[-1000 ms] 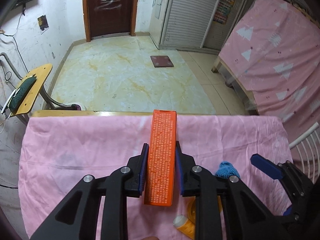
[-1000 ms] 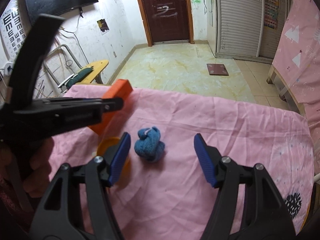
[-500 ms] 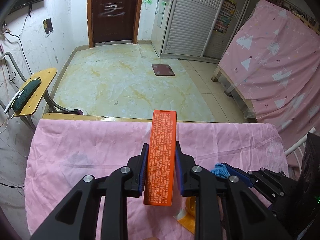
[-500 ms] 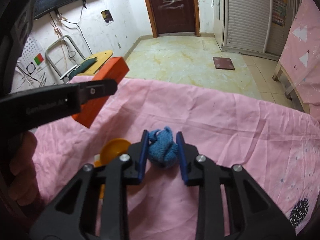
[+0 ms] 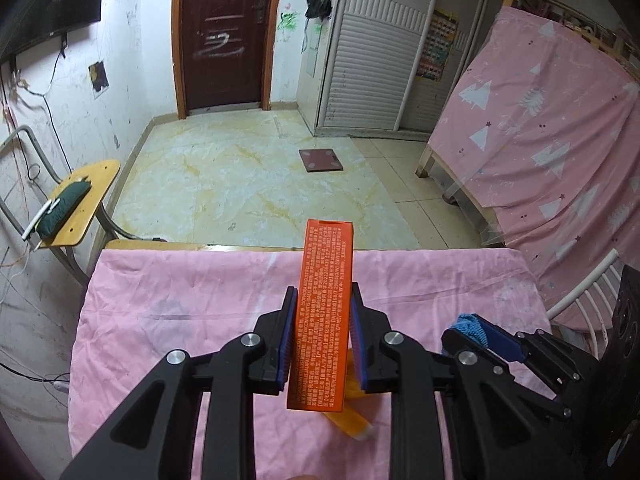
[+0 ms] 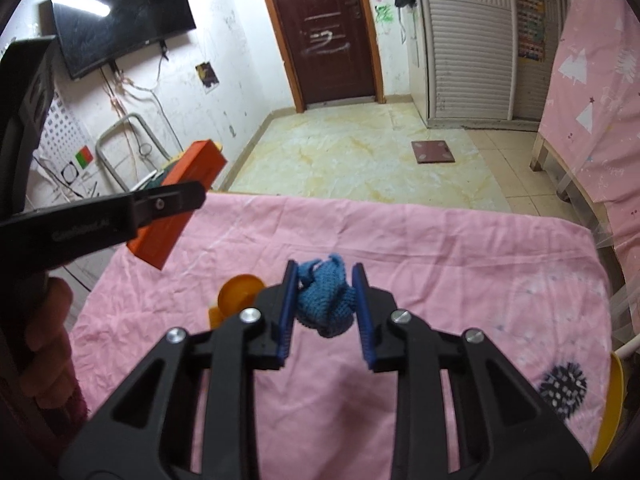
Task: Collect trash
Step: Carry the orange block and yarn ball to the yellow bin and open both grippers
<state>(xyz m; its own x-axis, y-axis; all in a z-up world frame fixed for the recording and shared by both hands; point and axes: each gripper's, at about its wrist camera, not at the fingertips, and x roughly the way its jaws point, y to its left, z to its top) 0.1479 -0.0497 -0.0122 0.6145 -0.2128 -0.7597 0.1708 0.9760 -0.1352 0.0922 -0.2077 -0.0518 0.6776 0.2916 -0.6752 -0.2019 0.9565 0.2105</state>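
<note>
Your counter (image 6: 440, 264) sits under a wrinkled pink cloth (image 5: 180, 300) that covers nearly all of its top, with a bare wooden strip showing along the far edge. Beyond it lies a marbled floor (image 5: 240, 176) leading to a dark red door (image 5: 224, 36), and a bed (image 5: 560, 140) draped in pink sheeting stands at your right. A yellow chair (image 5: 80, 196) with a dark green bundle on its seat stands off the counter's left corner.

Your left tongs (image 5: 321, 340) are clamped on a long orange box (image 5: 324, 312), blue pads pressed to its two long sides. The box points away from you, tilted up at its far end, and it is lifted clear of the cloth; the right wrist view shows it in the air over the counter's left edge (image 6: 176, 204).

Your right tongs (image 6: 325, 312) are clamped on a small blue knitted bundle (image 6: 326, 300), pads squeezing it from both sides. From these views you cannot tell whether the bundle rests on the cloth or hangs just above it.

An amber plastic bottle (image 5: 348, 420) lies on the cloth under the orange box, mostly hidden by it. Its round orange end (image 6: 240, 294) shows just left of your right tongs.
</note>
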